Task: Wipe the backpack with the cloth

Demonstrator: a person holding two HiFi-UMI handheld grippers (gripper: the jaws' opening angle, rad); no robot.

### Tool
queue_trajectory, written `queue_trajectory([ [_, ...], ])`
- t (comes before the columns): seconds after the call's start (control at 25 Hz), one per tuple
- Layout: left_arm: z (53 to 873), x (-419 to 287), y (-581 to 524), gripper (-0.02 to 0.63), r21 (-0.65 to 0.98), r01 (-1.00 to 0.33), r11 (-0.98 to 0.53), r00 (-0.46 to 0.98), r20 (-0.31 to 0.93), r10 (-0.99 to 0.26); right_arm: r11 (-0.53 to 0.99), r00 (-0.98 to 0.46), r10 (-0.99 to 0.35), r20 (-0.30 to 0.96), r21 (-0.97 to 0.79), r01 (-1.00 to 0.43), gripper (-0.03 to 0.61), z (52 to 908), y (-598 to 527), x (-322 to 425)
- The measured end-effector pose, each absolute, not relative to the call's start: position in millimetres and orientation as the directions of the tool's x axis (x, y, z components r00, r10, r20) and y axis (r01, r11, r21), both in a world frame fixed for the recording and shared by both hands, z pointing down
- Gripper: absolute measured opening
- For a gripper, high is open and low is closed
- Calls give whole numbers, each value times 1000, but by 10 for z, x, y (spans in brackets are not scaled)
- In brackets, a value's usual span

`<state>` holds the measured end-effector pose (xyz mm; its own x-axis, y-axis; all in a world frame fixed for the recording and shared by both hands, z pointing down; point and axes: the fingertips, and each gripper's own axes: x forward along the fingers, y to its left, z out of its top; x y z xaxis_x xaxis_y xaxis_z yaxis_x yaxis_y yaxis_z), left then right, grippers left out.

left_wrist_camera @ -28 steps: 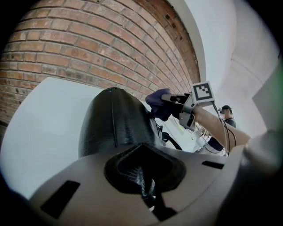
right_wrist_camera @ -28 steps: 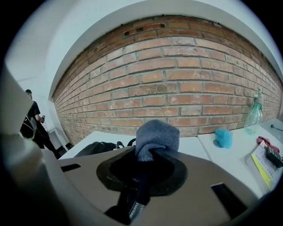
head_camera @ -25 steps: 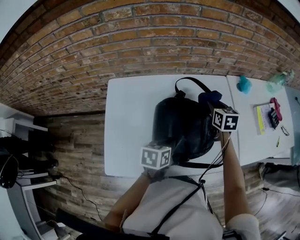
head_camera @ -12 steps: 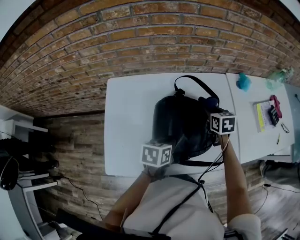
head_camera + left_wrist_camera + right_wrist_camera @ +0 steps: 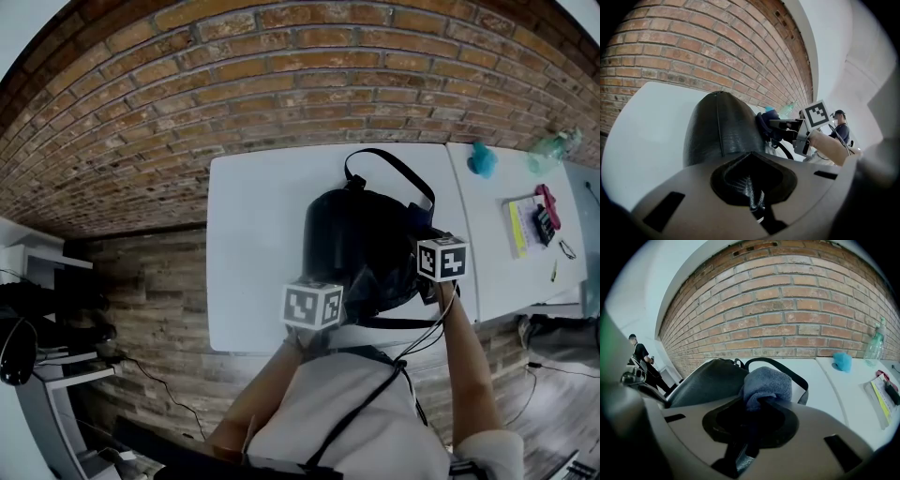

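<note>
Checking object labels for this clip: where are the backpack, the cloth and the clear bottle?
backpack (image 5: 361, 246): head view, on its black upper panel.
cloth (image 5: 768, 382): right gripper view, on its bunched blue top.
bottle (image 5: 873, 348): right gripper view, on its clear body.

Soft, even light fills the scene; the white desk reads bright and flat, while the black backpack swallows detail. Strong fisheye bows the brick wall, corners vignette black, and both gripper views blur at 6 o'clock.
</note>
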<state>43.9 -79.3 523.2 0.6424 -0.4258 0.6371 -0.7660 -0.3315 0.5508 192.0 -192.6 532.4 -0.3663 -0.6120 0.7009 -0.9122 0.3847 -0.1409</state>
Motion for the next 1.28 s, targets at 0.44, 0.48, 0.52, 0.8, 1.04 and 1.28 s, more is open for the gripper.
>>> queue_trajectory([
  [0.44, 5235, 439, -792, 5, 556, -762, -331, 647, 634, -424, 390, -388, -549, 741, -184, -902, 75, 5464, -1381, 1898],
  [0.48, 5235, 438, -791, 5, 556, -762, -331, 647, 633, -424, 388, -390, -545, 742, -190, -902, 74, 5470, -1329, 1898],
  [0.52, 5234, 435, -792, 5, 557, -762, -331, 647, 633, -425, 386, -394, -540, 744, -197, -901, 74, 5476, -1279, 1897],
  [0.8, 5225, 431, -794, 5, 553, -763, -335, 646, 630, -431, 368, -409, -515, 753, -237, -899, 74, 5551, -929, 1912],
  [1.04, 5229, 418, -789, 5, 557, -761, -334, 648, 626, -433, 351, -423, -486, 765, -272, -896, 74, 5599, -670, 1901],
  [1.28, 5226, 419, -795, 5, 560, -758, -336, 652, 621, -435, 327, -425, -460, 779, -297, -897, 74, 5680, -448, 1941],
])
